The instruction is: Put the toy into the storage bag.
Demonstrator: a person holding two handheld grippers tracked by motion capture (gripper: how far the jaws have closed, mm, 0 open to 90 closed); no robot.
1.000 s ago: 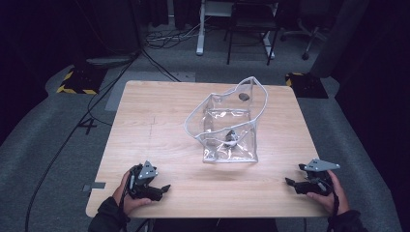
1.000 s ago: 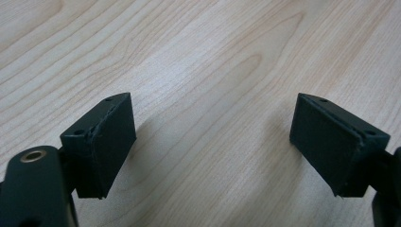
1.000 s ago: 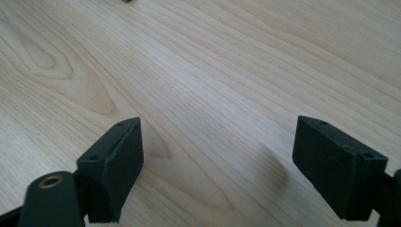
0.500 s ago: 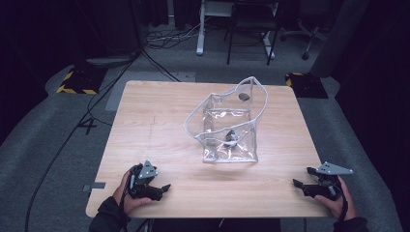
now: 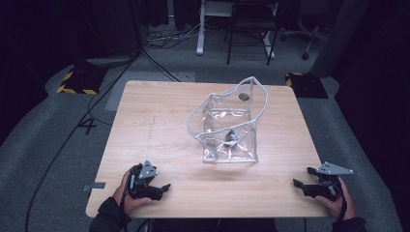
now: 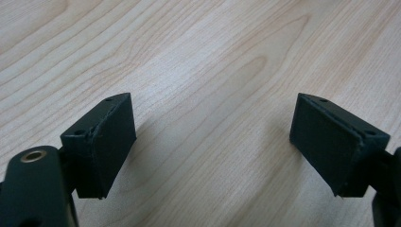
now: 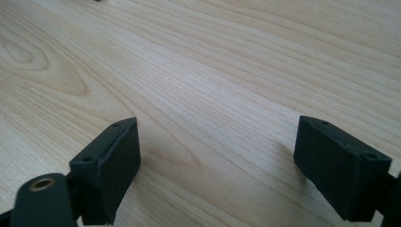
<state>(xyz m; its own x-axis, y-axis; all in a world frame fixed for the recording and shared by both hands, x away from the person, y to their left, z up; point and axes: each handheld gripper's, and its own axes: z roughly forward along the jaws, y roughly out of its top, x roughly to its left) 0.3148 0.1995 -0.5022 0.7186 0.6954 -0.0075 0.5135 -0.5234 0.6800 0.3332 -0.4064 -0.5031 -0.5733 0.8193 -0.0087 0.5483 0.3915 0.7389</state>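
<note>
Pale wood grain runs under both grippers, and the table [image 5: 159, 121] carries just one thing, a clear bag [image 5: 227, 123]. Since the earlier frames the right gripper [image 5: 299, 185] has slid along the near edge toward the near right corner and now sits at that corner, partly past the right edge. The left gripper [image 5: 164, 188] has kept its place by the near left corner, and the bag has not shifted.

Counted: one table, one bag, two grippers, two hands. Inside the bag lie two small dark things, one [image 5: 230, 137] low near its front wall and one [image 5: 244, 96] higher toward its back; what they are cannot be told.

The bag stands upright, mouth open, a little right of the table's middle and well apart from both grippers.

In the left gripper view the left gripper [image 6: 213, 142] has its jaws spread wide over bare wood, nothing between them. In the right gripper view the right gripper [image 7: 217, 151] shows the same: jaws wide apart, holding nothing, bare board beneath. Each gripper is gripped by a hand at the near edge.
</note>
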